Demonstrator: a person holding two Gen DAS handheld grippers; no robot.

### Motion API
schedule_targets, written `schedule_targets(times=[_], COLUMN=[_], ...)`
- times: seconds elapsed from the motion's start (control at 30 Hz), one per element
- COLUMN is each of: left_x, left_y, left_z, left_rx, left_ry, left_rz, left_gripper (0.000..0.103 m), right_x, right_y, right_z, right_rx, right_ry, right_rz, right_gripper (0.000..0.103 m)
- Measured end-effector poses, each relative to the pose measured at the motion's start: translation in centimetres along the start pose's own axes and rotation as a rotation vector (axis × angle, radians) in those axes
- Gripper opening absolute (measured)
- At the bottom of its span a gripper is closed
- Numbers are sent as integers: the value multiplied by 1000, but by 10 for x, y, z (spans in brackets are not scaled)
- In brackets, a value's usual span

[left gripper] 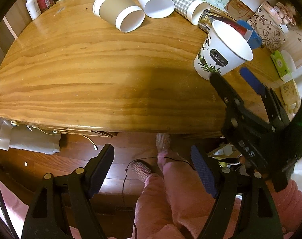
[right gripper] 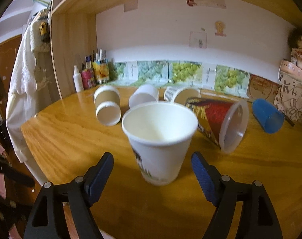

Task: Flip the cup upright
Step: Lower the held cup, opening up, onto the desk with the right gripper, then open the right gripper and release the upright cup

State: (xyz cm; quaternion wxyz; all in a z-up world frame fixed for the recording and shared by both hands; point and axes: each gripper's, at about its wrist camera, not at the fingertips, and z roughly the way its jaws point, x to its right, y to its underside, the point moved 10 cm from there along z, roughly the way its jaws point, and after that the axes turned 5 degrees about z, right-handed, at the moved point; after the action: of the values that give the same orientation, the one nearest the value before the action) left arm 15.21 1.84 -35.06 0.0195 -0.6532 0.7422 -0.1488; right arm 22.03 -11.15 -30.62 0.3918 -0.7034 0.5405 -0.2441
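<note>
A white paper cup with a panda print (left gripper: 220, 49) stands upright on the wooden table (left gripper: 91, 69), mouth up; it fills the middle of the right wrist view (right gripper: 161, 143). My right gripper (right gripper: 153, 171) is open, its blue pads apart on either side of the cup's base and not touching it; it also shows in the left wrist view (left gripper: 230, 75) just in front of the cup. My left gripper (left gripper: 153, 165) is open and empty, held off the table's front edge above the floor.
Several cups lie on their sides at the back: a brown-sleeved one (right gripper: 107, 107), a plain white one (right gripper: 144, 97), a checked one (right gripper: 180, 95), a red-printed clear-rimmed one (right gripper: 220, 123) and a blue one (right gripper: 267, 115). Bottles and jars (right gripper: 87, 77) stand back left.
</note>
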Motion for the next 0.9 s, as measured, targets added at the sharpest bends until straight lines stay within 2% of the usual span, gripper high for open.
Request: schedule_targets(times=[0.23, 0.4, 0.67, 0.8, 0.9], left_x=[-2, 2, 9, 4, 0], left_y=[-20, -58, -103, -107, -105], left_z=[-20, -60, -125, -147, -157], left_rx=[35, 144, 303, 380, 409], left_ry=[-29, -79, -84, -76, -74], left_rz=[21, 71, 79, 3, -41], left_gripper=[82, 82, 82, 82, 82], right_x=[18, 38, 62, 64, 55], right_y=[11, -6, -66, -101, -121], right_z=[-24, -53, -105, -122, -130], right_rx=[-79, -95, -75, -43, -11], right_ry=[54, 112, 171, 179, 163], right_rz=[33, 99, 259, 318, 305], right_gripper=[82, 83, 85, 85, 86])
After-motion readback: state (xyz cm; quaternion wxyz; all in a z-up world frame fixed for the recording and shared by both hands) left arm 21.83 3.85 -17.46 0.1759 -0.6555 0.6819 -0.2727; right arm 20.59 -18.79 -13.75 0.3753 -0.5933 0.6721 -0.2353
